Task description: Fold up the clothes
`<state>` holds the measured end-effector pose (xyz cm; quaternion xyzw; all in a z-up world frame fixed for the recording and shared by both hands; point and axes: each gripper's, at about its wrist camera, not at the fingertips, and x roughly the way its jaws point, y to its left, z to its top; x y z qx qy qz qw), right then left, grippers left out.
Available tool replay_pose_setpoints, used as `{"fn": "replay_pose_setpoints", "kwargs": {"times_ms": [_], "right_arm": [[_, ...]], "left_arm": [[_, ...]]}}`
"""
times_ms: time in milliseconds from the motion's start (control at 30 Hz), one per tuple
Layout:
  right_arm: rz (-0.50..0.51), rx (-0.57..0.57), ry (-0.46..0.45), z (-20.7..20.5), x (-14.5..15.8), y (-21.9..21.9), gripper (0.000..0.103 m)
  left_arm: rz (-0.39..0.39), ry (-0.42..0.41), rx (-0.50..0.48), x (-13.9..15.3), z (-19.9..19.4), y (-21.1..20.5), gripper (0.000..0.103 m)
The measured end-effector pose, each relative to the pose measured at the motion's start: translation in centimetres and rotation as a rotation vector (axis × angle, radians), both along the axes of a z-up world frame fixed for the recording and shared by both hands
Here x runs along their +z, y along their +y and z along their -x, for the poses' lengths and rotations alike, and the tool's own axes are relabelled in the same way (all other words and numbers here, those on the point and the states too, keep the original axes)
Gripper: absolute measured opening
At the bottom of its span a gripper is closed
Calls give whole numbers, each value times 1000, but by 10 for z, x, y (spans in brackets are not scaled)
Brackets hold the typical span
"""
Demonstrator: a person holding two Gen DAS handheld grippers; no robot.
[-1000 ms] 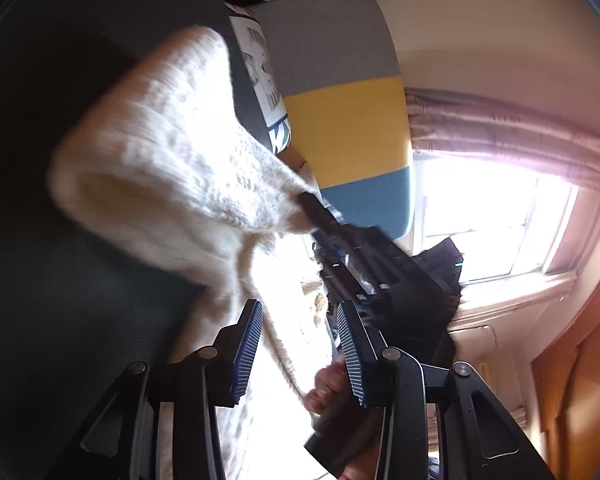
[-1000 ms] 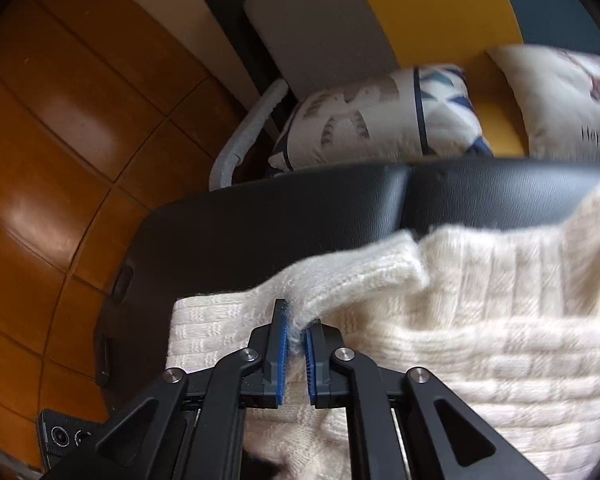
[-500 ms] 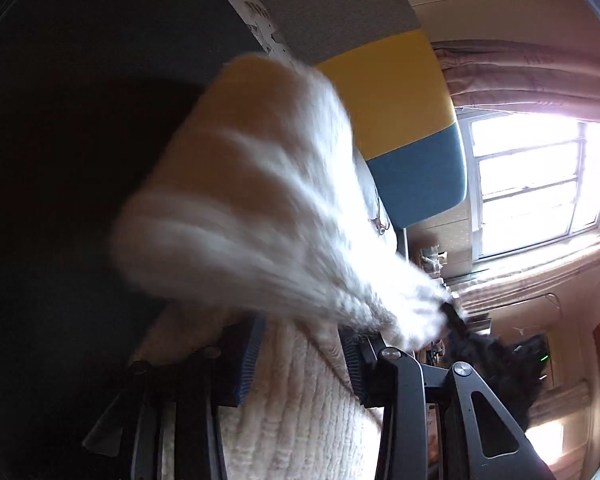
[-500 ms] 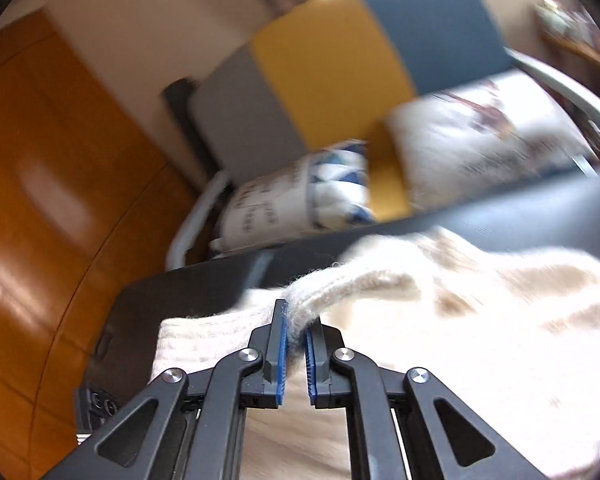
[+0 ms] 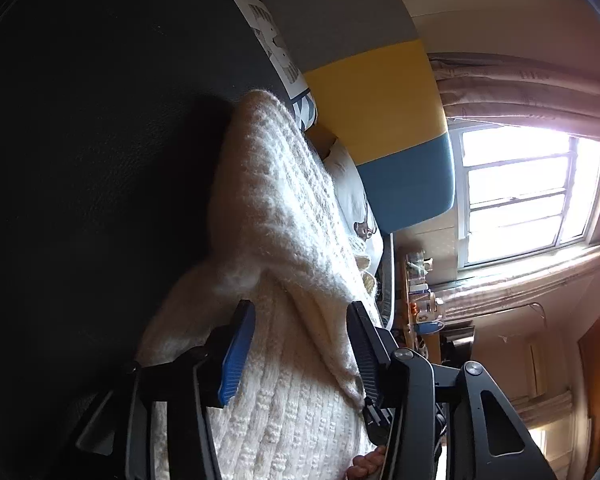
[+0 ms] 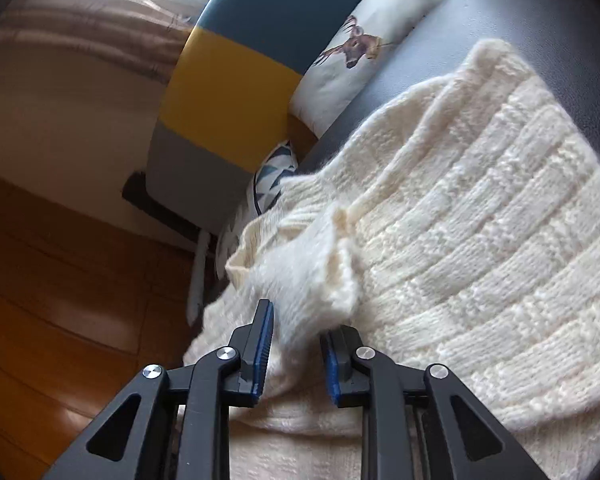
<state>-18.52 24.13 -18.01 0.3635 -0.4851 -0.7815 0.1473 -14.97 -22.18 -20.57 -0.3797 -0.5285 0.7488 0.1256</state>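
Left gripper [image 5: 300, 344] is spread wide over the cream sweater [image 5: 284, 216] lying on the dark table [image 5: 100, 140] — gripping nothing. Right gripper [image 6: 296, 344] has its jaws apart too, a sleeve cuff [image 6: 312, 280] loose between them — striped chair [image 6: 228, 96] behind.

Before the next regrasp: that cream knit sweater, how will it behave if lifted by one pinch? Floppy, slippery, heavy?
Probably very floppy: the cream knit sweater already slumps in soft folds on the dark surface. Likely grippy rather than slippery, given its fuzzy, chunky ribbing. The thick knit suggests some weight, so a single pinch between the open right gripper fingers may stretch it and let the rest drag.
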Motion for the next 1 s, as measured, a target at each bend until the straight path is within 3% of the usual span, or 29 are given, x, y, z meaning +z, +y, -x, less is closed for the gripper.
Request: {"fn": "replay_pose_setpoints", "kwargs": {"times_ms": [100, 167, 200, 267, 300, 333, 467, 567, 667, 767, 1000], "right_arm": [[14, -30, -21, 12, 1, 3, 25], [-105, 17, -25, 23, 8, -8, 25], [-179, 43, -20, 28, 13, -16, 20], [-365, 113, -11, 36, 28, -34, 11], [-467, 145, 14, 38, 40, -43, 11], [-553, 167, 44, 36, 50, -50, 11], [-695, 136, 154, 13, 90, -40, 8], [-699, 76, 83, 5, 76, -11, 8], [-607, 1, -9, -6, 46, 26, 8], [-519, -17, -45, -12, 23, 43, 9], [-342, -59, -31, -19, 12, 61, 18]], "left_arm": [[-36, -10, 20, -3, -2, -5, 56], [-45, -23, 31, -4, 0, -7, 57], [-45, -31, 35, -4, 3, -7, 56], [-7, -38, 40, 1, 9, -5, 50], [42, -33, 39, 7, 12, -2, 42], [78, -18, 26, 12, 15, 1, 25], [169, 56, -33, 32, 20, 17, 20], [198, 52, -89, 28, 21, 29, 20], [206, 15, -121, 15, 19, 38, 20], [169, -14, -114, 4, 15, 40, 20], [-106, -48, 14, -31, -22, 8, 36]]}}
